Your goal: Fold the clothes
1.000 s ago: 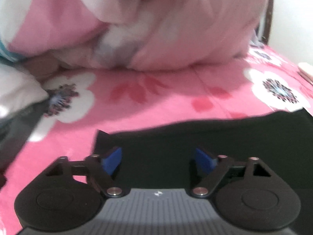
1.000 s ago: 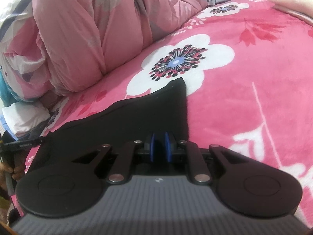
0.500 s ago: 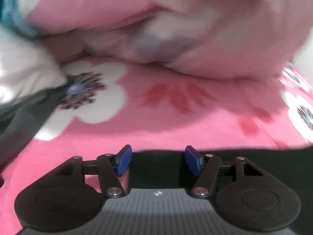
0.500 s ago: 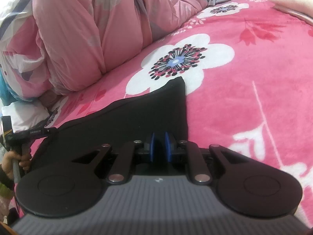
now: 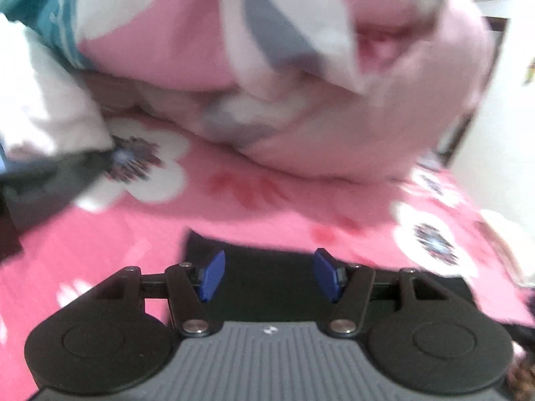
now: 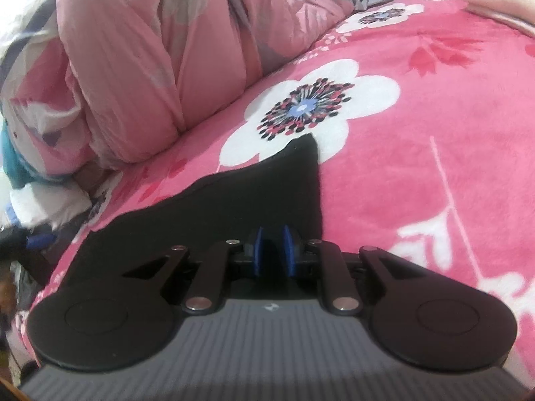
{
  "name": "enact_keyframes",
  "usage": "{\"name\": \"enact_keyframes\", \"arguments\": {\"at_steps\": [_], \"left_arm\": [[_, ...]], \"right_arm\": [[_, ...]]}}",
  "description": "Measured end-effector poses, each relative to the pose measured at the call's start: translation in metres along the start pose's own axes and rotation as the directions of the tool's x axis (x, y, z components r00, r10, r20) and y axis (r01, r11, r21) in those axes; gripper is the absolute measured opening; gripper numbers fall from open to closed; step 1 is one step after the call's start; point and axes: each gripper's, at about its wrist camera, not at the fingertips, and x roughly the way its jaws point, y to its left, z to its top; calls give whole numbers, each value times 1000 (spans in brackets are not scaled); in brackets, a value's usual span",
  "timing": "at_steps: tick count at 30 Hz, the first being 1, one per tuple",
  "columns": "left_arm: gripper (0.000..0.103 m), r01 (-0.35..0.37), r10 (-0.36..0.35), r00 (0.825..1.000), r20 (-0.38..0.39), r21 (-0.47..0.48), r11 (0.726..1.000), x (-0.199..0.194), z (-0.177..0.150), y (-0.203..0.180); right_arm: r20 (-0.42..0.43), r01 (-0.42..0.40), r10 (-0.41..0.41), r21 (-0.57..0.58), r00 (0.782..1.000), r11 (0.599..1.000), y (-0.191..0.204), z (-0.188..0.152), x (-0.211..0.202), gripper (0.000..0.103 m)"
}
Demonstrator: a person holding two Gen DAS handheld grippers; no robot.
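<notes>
Your left gripper (image 5: 269,275) has its blue pads spread apart, empty, low over the near left corner of the black garment (image 5: 274,284), which lies flat on the pink floral blanket (image 5: 100,254). Your right gripper (image 6: 273,250) is clamped on the garment's near right edge (image 6: 234,207). A bunched pink quilt (image 6: 140,67) sits at the far left.

Bunched pink quilt (image 6: 140,77) on a pink floral blanket (image 6: 418,153); white cloth (image 5: 40,100) beside the quilt
</notes>
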Motion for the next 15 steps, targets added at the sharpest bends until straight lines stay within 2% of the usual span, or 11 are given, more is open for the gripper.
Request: {"name": "enact_keyframes", "arguments": {"at_steps": [2,5,7,12,15], "left_arm": [[59,41,-40,999,-4,19,999,-8,-18,-6],[59,31,-30,1000,-9,100,995,-8,-45,-13],[59,18,-16,1000,-14,144,989,-4,-60,-14],[60,-16,15,1000,7,102,995,5,-80,4],[60,5,-8,999,35,75,997,5,-86,14]], "right_arm": [[23,27,-26,-34,999,999,15,1,-8,18],[1,24,-24,-118,1000,993,58,0,-12,18],[-44,-2,-6,-190,999,982,94,-2,-5,18],[-149,-47,3,-287,989,957,158,-8,49,18],[-212,-78,4,-342,977,937,197,-11,82,18]]}}
